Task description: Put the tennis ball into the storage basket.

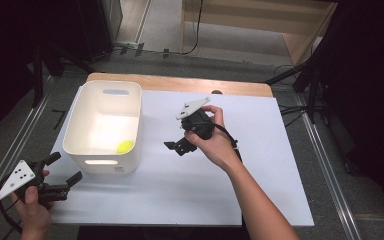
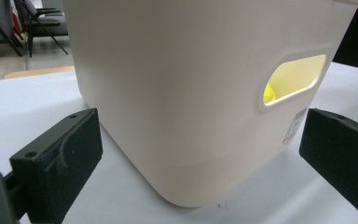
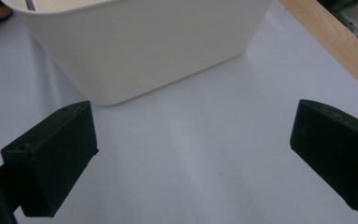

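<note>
Two open grippers sitting either side of a white plastic tub on a white tabletop.

The rectangular white plastic tub [image 1: 104, 125] is standing near the tabletop's [image 1: 190, 185] left edge, towards the far side; a small yellow-green ball [image 1: 125, 146] is lying in its near right corner, its lower part glowing through the handle slot in the left gripper view and too cut off there to make out; the left gripper [image 1: 60, 172] is hovering at the near left corner, jaws spread wide and holding nothing; the right gripper [image 1: 176, 146] is sitting mid-table just right of the tub, jaws also wide and empty, partly hidden by the hand [image 1: 211, 142]; the tub's rim is being cropped in both gripper views.
</note>
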